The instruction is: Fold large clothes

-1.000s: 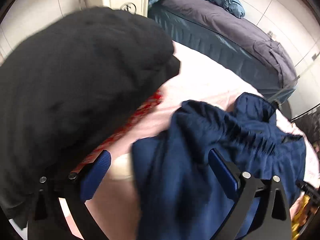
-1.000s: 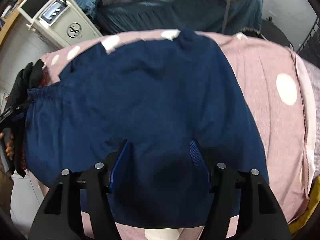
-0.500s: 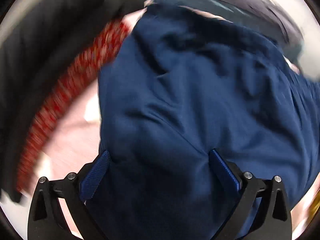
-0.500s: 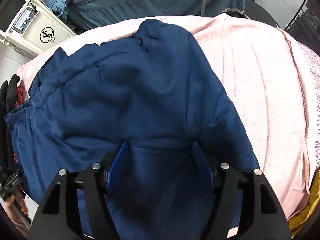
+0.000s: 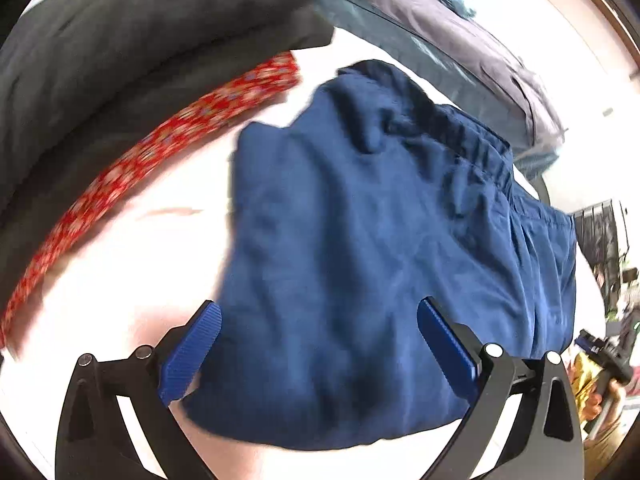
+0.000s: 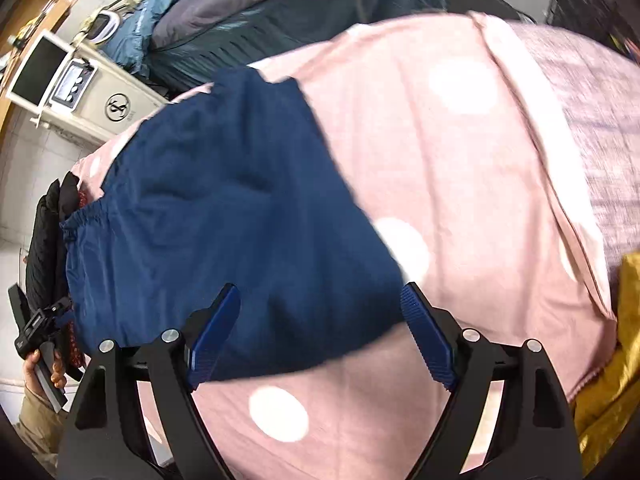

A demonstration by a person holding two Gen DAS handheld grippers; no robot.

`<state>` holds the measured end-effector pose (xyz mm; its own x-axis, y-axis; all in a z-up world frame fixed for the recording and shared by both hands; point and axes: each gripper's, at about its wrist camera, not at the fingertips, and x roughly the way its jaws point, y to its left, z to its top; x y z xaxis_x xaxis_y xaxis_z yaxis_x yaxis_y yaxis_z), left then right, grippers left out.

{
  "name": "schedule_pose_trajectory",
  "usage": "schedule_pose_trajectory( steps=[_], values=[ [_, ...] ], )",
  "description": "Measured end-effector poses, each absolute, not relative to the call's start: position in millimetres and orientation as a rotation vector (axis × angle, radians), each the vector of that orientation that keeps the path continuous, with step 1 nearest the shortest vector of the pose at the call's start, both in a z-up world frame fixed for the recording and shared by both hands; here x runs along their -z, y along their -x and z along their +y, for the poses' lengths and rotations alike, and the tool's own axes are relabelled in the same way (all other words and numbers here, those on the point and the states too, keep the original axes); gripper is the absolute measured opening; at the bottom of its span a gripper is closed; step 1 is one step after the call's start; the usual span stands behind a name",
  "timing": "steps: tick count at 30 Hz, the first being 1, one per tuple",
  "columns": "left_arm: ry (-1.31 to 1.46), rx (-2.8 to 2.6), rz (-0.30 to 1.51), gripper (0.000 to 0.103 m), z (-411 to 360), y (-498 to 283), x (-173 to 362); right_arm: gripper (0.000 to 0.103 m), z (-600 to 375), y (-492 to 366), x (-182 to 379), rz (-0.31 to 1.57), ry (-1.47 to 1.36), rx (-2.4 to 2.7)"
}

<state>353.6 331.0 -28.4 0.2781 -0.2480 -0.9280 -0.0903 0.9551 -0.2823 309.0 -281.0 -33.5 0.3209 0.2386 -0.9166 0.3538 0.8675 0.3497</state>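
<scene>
A navy blue garment [image 5: 360,240] with a gathered elastic waistband [image 5: 472,148] lies folded and rumpled on the pink white-dotted sheet [image 6: 460,200]. My left gripper [image 5: 320,340] hovers over its near part, open, the blue pads wide apart and pressing nothing. My right gripper [image 6: 322,320] stands above the garment's [image 6: 224,220] lower right edge. Its jaws are opening; cloth lies below and between the pads, but they do not pinch it. Each view shows the other hand with its gripper at the rim: the right hand [image 5: 600,368], the left hand [image 6: 38,344].
A black garment pile [image 5: 120,52] and a red patterned cloth [image 5: 168,140] lie left of the navy piece. Yellow fabric [image 6: 612,360] sits at the sheet's right edge. Behind are a bed with a dark grey duvet [image 6: 280,12] and a cream machine with a screen [image 6: 76,88].
The left gripper swung from beside the black pile to over the navy garment. The right gripper's jaws widened and it shifted right, so more pink sheet shows and the garment sits further left.
</scene>
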Motion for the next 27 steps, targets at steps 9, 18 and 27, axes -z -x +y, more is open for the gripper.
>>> schedule_pose_trajectory(
  steps=[9,18,27],
  values=[
    [0.591,0.117,1.313,0.097,387,-357,52,0.082,-304,-350,53,1.266,-0.627,-0.062],
    [0.601,0.191,1.459,0.098,385,-403,118,0.082,-308,-427,102,1.397,-0.668,-0.185],
    [0.590,0.229,1.483,0.098,394,-434,119,0.088,-280,-451,134,1.418,-0.665,-0.237]
  ],
)
